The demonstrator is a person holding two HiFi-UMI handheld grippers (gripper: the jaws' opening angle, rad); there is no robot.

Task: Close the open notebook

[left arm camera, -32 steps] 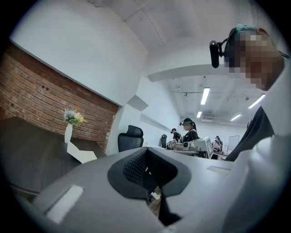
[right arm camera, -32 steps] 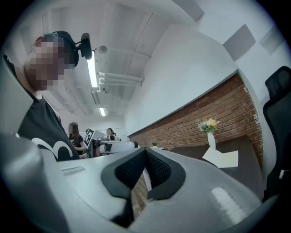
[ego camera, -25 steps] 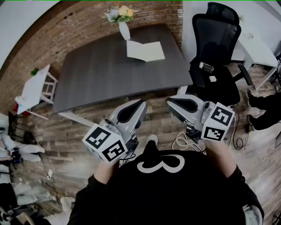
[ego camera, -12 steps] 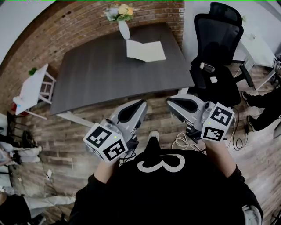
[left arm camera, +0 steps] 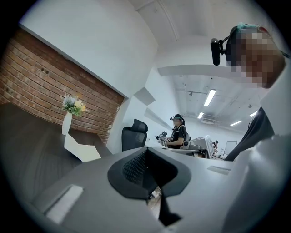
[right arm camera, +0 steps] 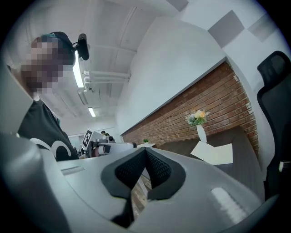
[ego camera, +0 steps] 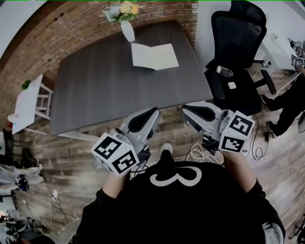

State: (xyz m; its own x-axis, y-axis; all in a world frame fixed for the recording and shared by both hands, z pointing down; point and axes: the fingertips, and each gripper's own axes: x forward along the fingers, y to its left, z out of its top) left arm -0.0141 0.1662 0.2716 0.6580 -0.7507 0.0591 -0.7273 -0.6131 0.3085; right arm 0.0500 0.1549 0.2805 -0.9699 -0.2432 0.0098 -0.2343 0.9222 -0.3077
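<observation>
1. The notebook (ego camera: 154, 55) lies open in the upper middle of the head view, at the far end of the table (ego camera: 105, 90). Two pale, blank, flat pages are spread to either side of a central fold. In the gripper views the left page is seen raised at a slant from that fold.
2. At the left edge a small white side table (ego camera: 27, 101) with thin legs is seen against the brick wall (ego camera: 71, 28), whose courses are reddish and rough.
3. The table is a broad dark grey rectangle with a matt, faintly grained top. It stands on a floor (ego camera: 71, 152) of worn wooden planks.
4. A slim white vase (ego camera: 127, 32) of yellow and white flowers (ego camera: 121, 9) stands just beside the notebook's upper left corner.
5. The left gripper (ego camera: 151, 113) is held in the lower middle, over the floor and well apart from the notebook. Its shell is smooth grey plastic, and its cube (ego camera: 114, 154) carries black-and-white square markers. Its jaws are pressed together on nothing, the black dimpled pads (left arm camera: 132, 166) meeting at their tips.
6. The right gripper (ego camera: 188, 109) is built alike and held beside it. Its jaws are likewise closed and empty, pad (right arm camera: 157, 166) against pad.
7. At the upper right stands a black mesh-backed office chair (ego camera: 237, 43).
</observation>
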